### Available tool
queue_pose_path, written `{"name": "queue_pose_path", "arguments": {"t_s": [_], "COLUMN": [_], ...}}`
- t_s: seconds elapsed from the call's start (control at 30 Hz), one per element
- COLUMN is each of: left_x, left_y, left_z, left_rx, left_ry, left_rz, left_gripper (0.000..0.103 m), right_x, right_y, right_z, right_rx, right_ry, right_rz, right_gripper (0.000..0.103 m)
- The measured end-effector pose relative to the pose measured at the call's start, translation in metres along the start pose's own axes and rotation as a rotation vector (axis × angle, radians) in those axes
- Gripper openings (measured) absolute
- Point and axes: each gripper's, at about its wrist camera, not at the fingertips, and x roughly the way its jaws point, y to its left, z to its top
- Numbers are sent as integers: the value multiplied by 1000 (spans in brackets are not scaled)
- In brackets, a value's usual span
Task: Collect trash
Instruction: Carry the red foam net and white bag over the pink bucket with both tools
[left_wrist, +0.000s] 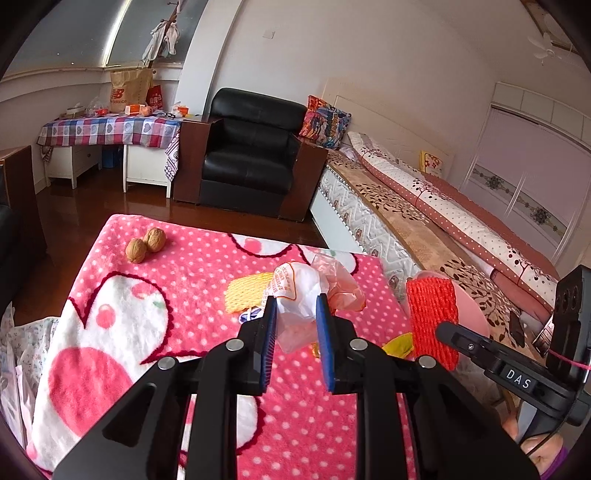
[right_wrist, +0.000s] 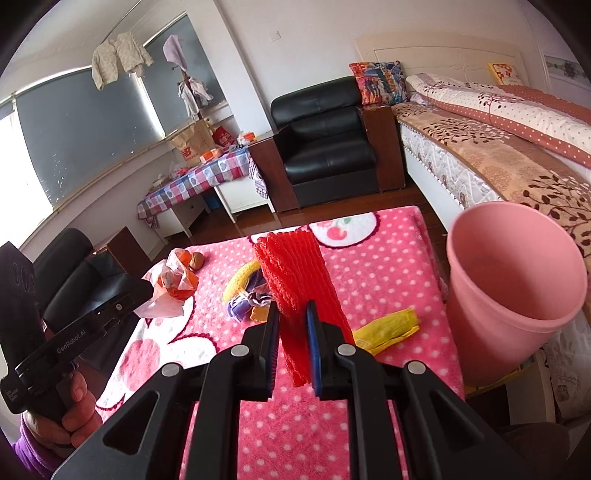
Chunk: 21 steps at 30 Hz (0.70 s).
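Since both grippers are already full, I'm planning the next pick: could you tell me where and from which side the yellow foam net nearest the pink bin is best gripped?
The yellow foam net lies flat and elongated on the pink blanket, one end toward the pink bin. I would come from above and pinch across its narrow width near the middle, fingers either side of the long edges; the soft mesh should compress easily.

The left gripper (left_wrist: 296, 308) angles downward, its jaws clamped on a crumpled wrapper (left_wrist: 301, 291). The right gripper (right_wrist: 291, 314) tilts likewise, jaws pinching a red foam net (right_wrist: 295, 273). A hand (right_wrist: 72, 406) grips each handle.
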Motion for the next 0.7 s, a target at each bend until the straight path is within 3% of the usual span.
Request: {"name": "queue_pose_path", "arguments": {"t_s": [0.7], "left_x": [53], "left_y": [-110], "left_z": [5], "left_rx": [132], "left_ry": [41], "left_rz": [-163], "left_gripper": [21], "right_x": [-47], "right_y": [-88], "right_z": [21], "right_rx": [105], "right_ry": [-101], "right_rz": [-118], "right_gripper": [13]}}
